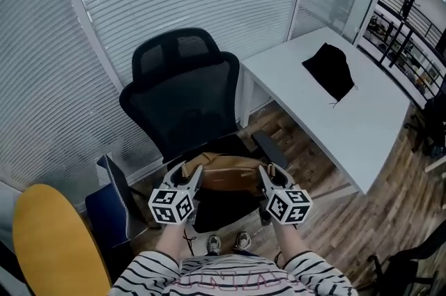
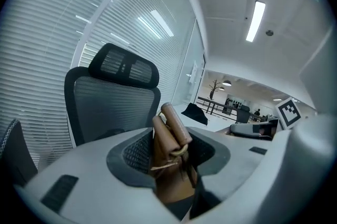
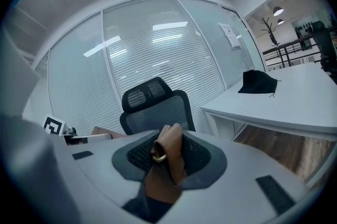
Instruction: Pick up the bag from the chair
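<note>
Bag (image 1: 227,174) sits over chair (image 1: 182,101) seat's front edge. We've L gripper (image 1: 189,176) & R gripper (image 1: 267,176) fingers each closed tight on its strap ends.

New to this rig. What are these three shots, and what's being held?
No robot: a person holds a two-fingered gripper in each hand; the marker cubes belong to them. The head view looks down from the person's head. The other two cameras ride on the left gripper and right gripper, looking along their fingers. Both grip a strap of the brown bag over the black office chair. A dark bundle lies on the white desk beside it.
</note>
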Motion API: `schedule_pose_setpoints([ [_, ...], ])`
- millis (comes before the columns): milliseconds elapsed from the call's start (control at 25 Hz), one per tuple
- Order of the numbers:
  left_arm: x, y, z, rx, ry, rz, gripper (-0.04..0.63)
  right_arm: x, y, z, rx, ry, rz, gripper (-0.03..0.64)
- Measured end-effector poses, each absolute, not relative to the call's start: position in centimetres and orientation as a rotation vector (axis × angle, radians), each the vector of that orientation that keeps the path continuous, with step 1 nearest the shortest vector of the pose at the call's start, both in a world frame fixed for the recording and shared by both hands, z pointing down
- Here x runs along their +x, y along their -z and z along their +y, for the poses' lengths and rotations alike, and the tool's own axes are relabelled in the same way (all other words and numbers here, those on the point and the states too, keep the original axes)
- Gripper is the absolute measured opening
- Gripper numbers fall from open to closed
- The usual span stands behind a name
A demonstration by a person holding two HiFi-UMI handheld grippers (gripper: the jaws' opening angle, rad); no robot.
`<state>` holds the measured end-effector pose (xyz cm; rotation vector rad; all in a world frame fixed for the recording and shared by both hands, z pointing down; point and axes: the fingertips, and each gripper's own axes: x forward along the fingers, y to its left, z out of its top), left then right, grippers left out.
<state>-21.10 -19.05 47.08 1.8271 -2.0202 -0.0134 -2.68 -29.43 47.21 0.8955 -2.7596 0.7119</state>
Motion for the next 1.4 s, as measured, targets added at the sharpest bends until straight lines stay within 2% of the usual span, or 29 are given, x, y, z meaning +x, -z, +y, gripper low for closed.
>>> schedule_pose_setpoints([
  [760, -22.4, -41.8, -18.4, 1.884, 0.029, -2.087, 0.19, -4.2, -41.7, -29.3, 0.889, -0.622, -2.853, 0.133],
  [1400, -24.6, -41.0, -16.1, 1.849, 0.037, -2.136, 0.19, -6.8, -41.3, -27.6, 0.832, -0.609, -2.859, 0.127],
])
